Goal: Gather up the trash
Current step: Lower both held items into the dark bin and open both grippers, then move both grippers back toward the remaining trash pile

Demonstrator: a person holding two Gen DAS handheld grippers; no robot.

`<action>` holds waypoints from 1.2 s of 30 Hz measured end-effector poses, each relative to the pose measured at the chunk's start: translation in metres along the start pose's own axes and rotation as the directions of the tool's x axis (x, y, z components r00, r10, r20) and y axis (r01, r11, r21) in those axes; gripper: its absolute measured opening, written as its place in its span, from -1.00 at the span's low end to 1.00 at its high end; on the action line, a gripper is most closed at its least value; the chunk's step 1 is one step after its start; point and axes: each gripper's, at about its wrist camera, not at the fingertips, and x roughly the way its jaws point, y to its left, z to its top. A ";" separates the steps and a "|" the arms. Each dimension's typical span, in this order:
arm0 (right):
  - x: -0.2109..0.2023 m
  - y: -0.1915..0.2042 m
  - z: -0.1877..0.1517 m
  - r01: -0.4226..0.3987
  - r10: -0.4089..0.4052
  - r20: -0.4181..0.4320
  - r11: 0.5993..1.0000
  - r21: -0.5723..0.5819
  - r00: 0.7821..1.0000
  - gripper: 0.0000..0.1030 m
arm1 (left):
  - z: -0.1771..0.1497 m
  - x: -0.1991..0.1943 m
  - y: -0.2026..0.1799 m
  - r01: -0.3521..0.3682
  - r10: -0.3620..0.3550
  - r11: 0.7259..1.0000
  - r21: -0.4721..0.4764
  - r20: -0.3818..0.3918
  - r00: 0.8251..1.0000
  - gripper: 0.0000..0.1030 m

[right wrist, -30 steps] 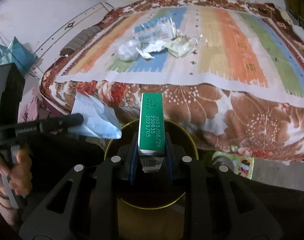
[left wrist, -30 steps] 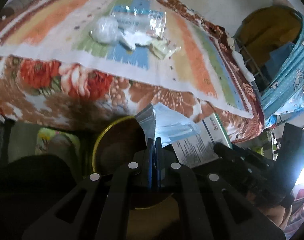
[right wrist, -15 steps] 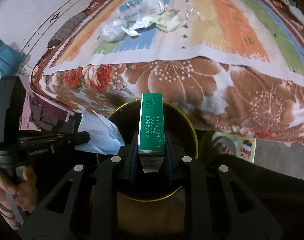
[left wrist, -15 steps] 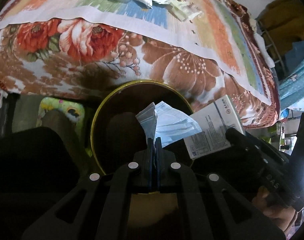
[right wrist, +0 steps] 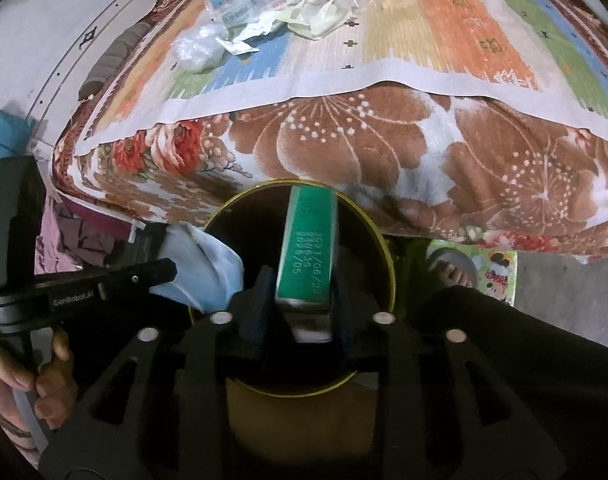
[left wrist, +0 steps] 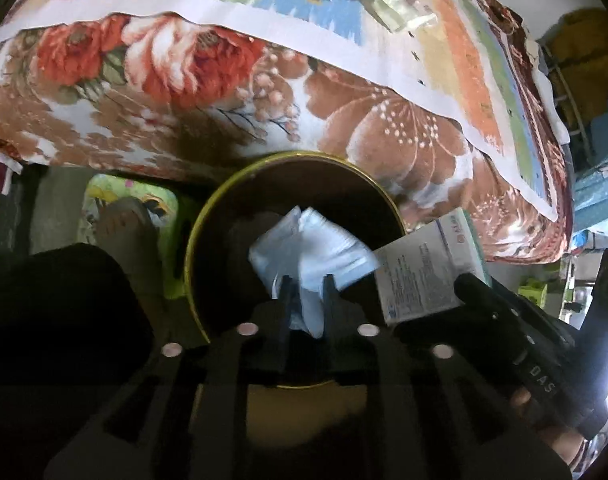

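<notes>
Trash going into bin [left wrist: 208, 236]: left gripper [left wrist: 307, 280] opening, loosing blue wrapper [left wrist: 311, 252]; right gripper [right wrist: 302, 280] opening, green box [right wrist: 307, 248] slipping between parted pads, dropping binward.

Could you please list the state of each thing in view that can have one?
Left gripper: jaws opening, blue face mask loose between them, over the bin.
Right gripper: jaws opening, green box tilting between them.
Bin: upright, open-topped.
Wrappers: lying on the striped mat, uncollected.
</notes>
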 end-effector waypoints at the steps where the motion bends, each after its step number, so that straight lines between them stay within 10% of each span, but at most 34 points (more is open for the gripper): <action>1: 0.000 0.000 0.000 0.003 -0.003 0.002 1.000 0.002 1.000 -0.19 | 0.002 -0.003 0.002 -0.005 0.005 1.000 -0.001 0.015 1.000 -0.49; 16: -0.007 0.012 0.027 -0.001 0.003 0.031 0.999 -0.038 1.000 0.16 | 0.061 -0.055 0.009 -0.168 0.141 0.981 0.102 0.227 0.964 -0.21; 36: -0.025 0.030 0.120 0.059 -0.029 0.188 0.986 -0.155 0.982 0.40 | 0.133 -0.066 -0.006 -0.247 0.193 0.954 0.169 0.284 0.939 0.22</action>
